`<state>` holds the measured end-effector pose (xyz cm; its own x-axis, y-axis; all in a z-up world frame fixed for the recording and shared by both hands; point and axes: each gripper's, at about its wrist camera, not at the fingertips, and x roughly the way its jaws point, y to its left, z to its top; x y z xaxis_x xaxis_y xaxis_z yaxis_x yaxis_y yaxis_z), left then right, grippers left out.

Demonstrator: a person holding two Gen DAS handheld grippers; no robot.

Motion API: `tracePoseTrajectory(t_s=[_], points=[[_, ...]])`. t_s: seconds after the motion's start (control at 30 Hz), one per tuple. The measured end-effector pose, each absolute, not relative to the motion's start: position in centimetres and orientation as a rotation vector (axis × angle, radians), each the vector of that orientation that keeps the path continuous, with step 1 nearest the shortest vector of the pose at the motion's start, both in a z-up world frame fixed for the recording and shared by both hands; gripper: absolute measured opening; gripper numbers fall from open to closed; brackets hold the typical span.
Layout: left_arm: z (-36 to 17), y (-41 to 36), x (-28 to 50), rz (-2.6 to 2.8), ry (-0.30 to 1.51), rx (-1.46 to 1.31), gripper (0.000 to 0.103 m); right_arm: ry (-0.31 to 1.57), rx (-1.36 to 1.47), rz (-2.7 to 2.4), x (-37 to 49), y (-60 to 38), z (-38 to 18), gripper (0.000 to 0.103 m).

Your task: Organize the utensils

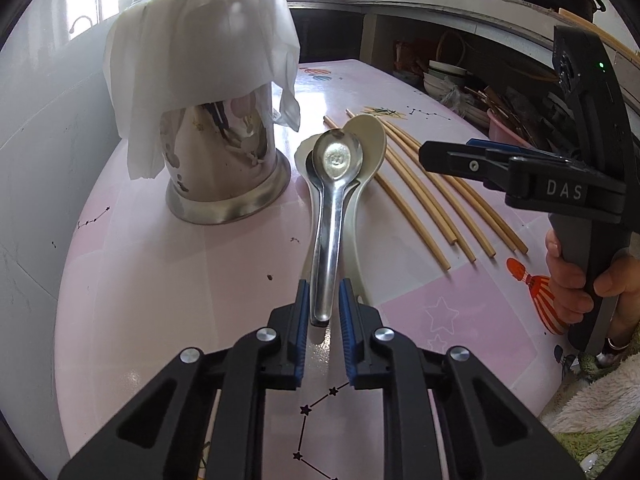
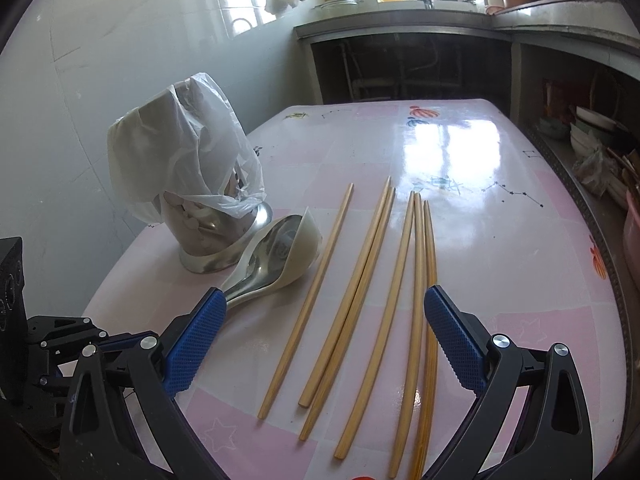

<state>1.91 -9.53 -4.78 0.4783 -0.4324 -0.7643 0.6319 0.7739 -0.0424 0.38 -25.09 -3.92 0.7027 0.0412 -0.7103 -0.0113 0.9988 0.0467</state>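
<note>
Blue pads of the left tool [image 1: 323, 304] stand narrowly either side of the metal spoon [image 1: 330, 216] handle, not clearly pinching it; the spoon nests in a cream spoon [image 1: 370, 148] on the bench [image 1: 200, 280]. The right tool [image 2: 324, 348] gapes wide over the chopsticks [image 2: 372, 300]. Judged step: gripping the spoons; next, close and lift toward the covered steel holder [image 1: 224, 168].

You've got a shiny steel spoon [image 1: 332, 200] nested bowl-up inside a cream plastic spoon [image 1: 370, 148], handles pointing your way. Just right of them, six pale wooden chopsticks [image 2: 374, 292] lie fanned flat on the pink table, near each other, tips away.
</note>
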Motion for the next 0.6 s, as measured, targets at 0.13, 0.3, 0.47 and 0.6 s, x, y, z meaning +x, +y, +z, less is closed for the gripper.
tracePoseTrajectory(t_s=[0.13, 0.3, 0.47, 0.6], points=[[-5.0, -9.6, 2.1, -0.638, 0.86, 0.263, 0.011, 0.795, 0.049, 0.038, 0.7, -25.4, -4.1, 0.095], [-4.4, -9.6, 1.8, -0.634, 0.846, 0.254, 0.01, 0.792, 0.061, 0.046, 0.9, -25.5, -3.9, 0.095], [-2.6, -9.2, 1.2, -0.641, 0.81, 0.206, 0.008, 0.762, 0.049, 0.052, 0.0, -25.2, -2.6, 0.095], [-1.2, -9.1, 0.0, -0.657, 0.774, 0.201, 0.008, 0.73, 0.037, 0.045, -1.1, -25.0, -1.3, 0.095]])
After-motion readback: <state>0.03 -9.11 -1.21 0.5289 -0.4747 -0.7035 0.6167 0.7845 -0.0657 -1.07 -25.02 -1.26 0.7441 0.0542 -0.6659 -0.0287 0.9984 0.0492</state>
